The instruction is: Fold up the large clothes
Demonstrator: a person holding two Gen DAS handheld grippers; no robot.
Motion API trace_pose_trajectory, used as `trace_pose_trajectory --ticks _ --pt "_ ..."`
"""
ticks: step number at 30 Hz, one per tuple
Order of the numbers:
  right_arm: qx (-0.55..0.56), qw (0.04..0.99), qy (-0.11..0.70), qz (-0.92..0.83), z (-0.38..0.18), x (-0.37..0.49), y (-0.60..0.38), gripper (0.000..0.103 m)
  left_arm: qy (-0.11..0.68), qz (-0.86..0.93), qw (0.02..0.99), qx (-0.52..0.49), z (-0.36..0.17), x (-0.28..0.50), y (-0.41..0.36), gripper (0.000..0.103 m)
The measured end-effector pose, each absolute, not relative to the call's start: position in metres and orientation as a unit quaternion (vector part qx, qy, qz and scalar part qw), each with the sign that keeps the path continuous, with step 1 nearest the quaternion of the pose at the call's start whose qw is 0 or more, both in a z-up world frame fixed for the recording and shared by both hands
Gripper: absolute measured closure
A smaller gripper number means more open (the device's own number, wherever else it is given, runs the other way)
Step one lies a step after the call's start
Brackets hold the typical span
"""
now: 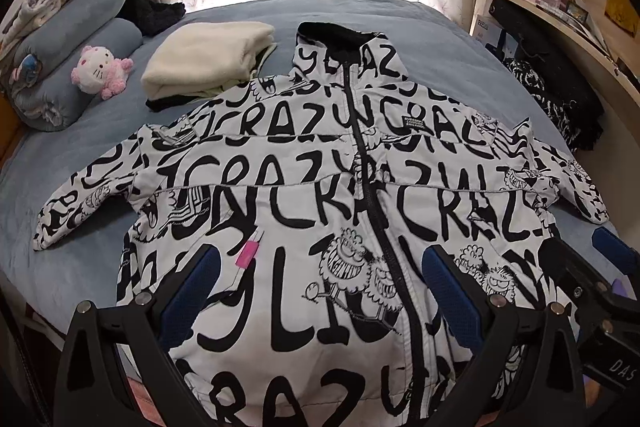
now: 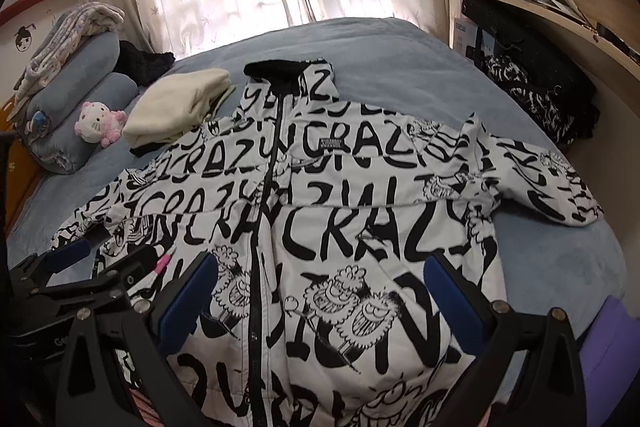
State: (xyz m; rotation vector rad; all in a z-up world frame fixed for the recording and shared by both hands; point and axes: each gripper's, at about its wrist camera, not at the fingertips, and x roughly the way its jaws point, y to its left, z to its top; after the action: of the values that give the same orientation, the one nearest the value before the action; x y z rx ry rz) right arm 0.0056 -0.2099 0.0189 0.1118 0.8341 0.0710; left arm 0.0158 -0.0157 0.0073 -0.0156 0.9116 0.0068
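The jacket [image 1: 320,195] lay front up on the bed [image 1: 100,155], zipped, sleeves spread to either side; its hem was cut off at the bottom of both views, and the left sleeve's cuff ran into shadow. At far left, a stack of rolled bedding [image 1: 60,39] was partly cropped by the lens edge, with a pink plush toy [image 1: 102,69] and a folded cream garment [image 1: 208,61] beside it. The left gripper [image 1: 320,287] hovered over the jacket's lower front, jaws spread wide, holding nothing; whether its pads touched the cloth could not be told. The right gripper [image 2: 322,297] was likewise wide apart and empty above the jacket's right half. At far right, dark patterned clothing [image 2: 532,99] sat half hidden under the shelves [image 2: 540,15].
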Motion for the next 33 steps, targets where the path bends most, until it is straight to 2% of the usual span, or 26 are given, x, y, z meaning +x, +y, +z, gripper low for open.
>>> trace_pose_trajectory --ticks 9,16,26,33 --pt "0.086 0.912 0.398 0.055 0.023 0.019 -0.228 0.000 0.431 0.003 0.902 0.002 0.014 0.028 -0.029 0.003" --pt "0.103 0.909 0.394 0.092 0.026 0.027 -0.232 0.010 0.431 0.009 0.902 0.008 0.018 0.042 -0.033 0.003" --pt "0.095 0.910 0.398 0.068 0.039 0.046 -0.248 0.010 0.410 -0.001 0.912 0.025 0.035 0.066 -0.046 0.003" --pt "0.085 0.928 0.362 0.037 0.075 0.062 -0.279 0.010 0.376 -0.020 0.926 0.036 0.061 0.092 -0.066 0.003"
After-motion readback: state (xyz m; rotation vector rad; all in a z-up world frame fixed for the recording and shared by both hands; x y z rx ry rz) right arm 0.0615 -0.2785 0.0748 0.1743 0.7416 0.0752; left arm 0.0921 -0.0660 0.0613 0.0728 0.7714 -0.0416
